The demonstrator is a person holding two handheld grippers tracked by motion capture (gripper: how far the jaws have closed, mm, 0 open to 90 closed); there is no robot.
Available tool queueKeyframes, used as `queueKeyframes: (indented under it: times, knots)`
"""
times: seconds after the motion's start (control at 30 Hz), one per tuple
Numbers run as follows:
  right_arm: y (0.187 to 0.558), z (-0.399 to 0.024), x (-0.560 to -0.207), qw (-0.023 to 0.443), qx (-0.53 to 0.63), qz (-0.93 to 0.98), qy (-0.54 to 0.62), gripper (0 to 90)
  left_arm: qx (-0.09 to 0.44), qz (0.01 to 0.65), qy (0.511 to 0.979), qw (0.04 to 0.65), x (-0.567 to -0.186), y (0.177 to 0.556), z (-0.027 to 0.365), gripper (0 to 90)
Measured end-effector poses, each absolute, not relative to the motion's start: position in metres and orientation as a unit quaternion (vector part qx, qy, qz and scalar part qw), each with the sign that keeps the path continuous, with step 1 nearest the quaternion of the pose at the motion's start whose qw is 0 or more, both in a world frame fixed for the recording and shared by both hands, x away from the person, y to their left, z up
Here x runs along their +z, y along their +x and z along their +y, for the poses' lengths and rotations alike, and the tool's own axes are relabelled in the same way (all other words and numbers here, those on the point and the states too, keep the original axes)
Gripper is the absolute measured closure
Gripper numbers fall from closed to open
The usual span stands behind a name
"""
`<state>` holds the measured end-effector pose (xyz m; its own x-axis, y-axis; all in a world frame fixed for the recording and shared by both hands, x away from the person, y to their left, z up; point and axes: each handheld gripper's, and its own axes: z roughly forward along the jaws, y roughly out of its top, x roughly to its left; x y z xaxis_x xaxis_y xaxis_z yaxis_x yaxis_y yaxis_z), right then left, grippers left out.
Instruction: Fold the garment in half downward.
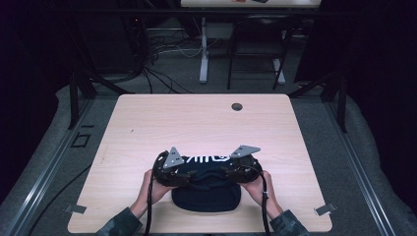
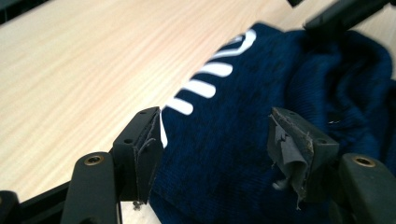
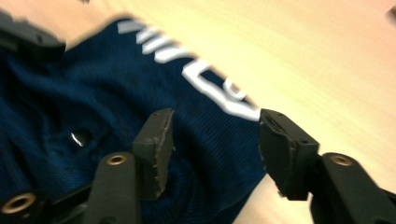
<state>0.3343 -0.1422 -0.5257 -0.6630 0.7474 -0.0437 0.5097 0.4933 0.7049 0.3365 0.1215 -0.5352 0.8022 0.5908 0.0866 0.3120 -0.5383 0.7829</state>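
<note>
We see a dark navy garment (image 1: 206, 189) w/ white lettering bunched on the near part of the wooden table (image 1: 196, 123), between the two hands. In the high view most of it reads as one dark lump; folds can't be told apart there, and the lettering shows just as a thin white strip (image 1: 209, 159) at its far edge, partly covered by the grippers. The left gripper (image 1: 173, 169) sits at the cloth's left end, the right gripper (image 1: 241, 164) at its right end, each topped by a grey plate that hides the jaws from above. In the left gripper view the jaws stand apart over the knit fabric (image 2: 224, 154), pads not pressing on it; one pad's (image 2: 288, 149) grey lining is frayed and peeling. The lettering (image 2: 205, 86) is cut off by a fold, so we can't read it. The right gripper view is blurred: jaws apart as well, fabric (image 3: 93, 102) behind them, nothing pinched as far as we can tell, and the letters (image 3: 210, 86) are smeared, unreadable. A small shiny spot (image 3: 80, 136) in a dark fold there is too vague to identify. The person's sleeves (image 1: 118, 223) are cut off by the frame's bottom edge.
</note>
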Motion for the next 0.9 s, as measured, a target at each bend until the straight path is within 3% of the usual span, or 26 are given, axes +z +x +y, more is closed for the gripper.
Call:
queueKeyframes:
  times: [0.17, 0.57, 0.7, 0.9]
  knots:
    - [0.329, -0.137, -0.536, 0.172, 0.32, 0.858, 0.363, 39.1, 0.161, 0.261, 0.874, 0.378, -0.546, 0.334, 0.122, 32.1]
    - [0.313, -0.132, -0.555, 0.162, 0.269, 0.897, 0.311, 18.8, 0.148, 0.238, 0.897, 0.341, -0.564, 0.323, 0.124, 23.6]
    - [0.314, -0.134, -0.561, 0.149, 0.272, 0.898, 0.312, 14.0, 0.138, 0.244, 0.899, 0.337, -0.567, 0.324, 0.126, 14.8]
    - [0.319, -0.139, -0.568, 0.14, 0.271, 0.898, 0.316, 10.8, 0.13, 0.262, 0.895, 0.337, -0.571, 0.325, 0.129, 14.0]
